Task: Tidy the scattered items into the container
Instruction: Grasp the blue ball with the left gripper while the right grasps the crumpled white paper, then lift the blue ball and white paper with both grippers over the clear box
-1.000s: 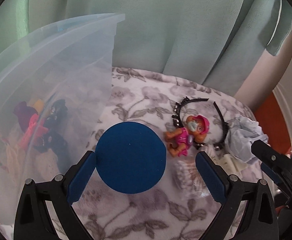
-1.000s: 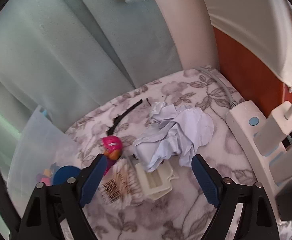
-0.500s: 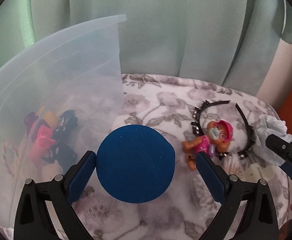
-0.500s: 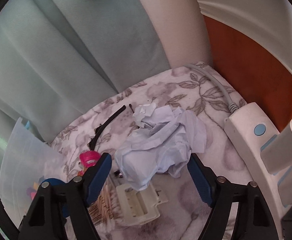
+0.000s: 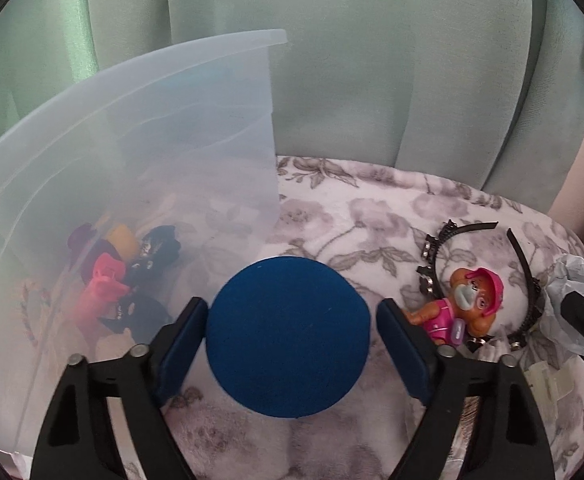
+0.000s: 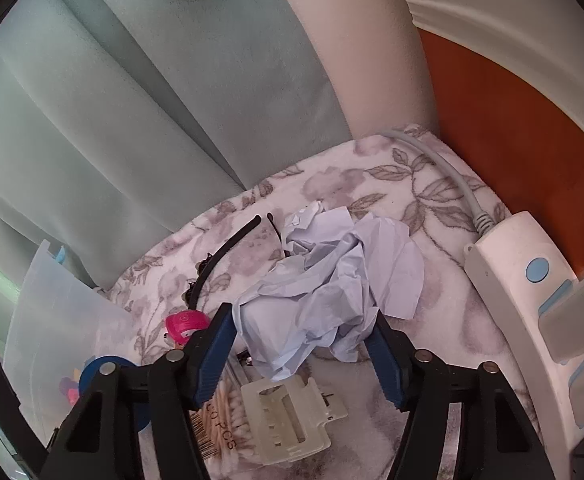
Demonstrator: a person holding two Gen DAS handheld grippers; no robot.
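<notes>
My left gripper [image 5: 291, 344] has its jaws closed against a round blue disc [image 5: 288, 336], just right of the clear plastic container [image 5: 140, 128] that holds several small toys. A pink and orange toy pup [image 5: 461, 310] lies inside a black headband [image 5: 443, 240] to the right. My right gripper [image 6: 303, 356] has its jaws around a crumpled pale blue paper [image 6: 331, 292], touching its sides. A white hair clip [image 6: 292, 420] and a pack of cotton swabs [image 6: 224, 420] lie under it. The pup's pink cap [image 6: 186, 322] and the disc [image 6: 104, 372] show at the left.
A floral blanket [image 6: 431, 184] covers the surface. A white power strip [image 6: 531, 300] with its grey cable lies along the right edge. Green curtains [image 5: 371, 80] hang behind. An orange panel [image 6: 511, 128] stands at the far right.
My left gripper has closed in on the blue disc and shifted left toward the container. My right gripper has advanced onto the crumpled paper and narrowed around it.
</notes>
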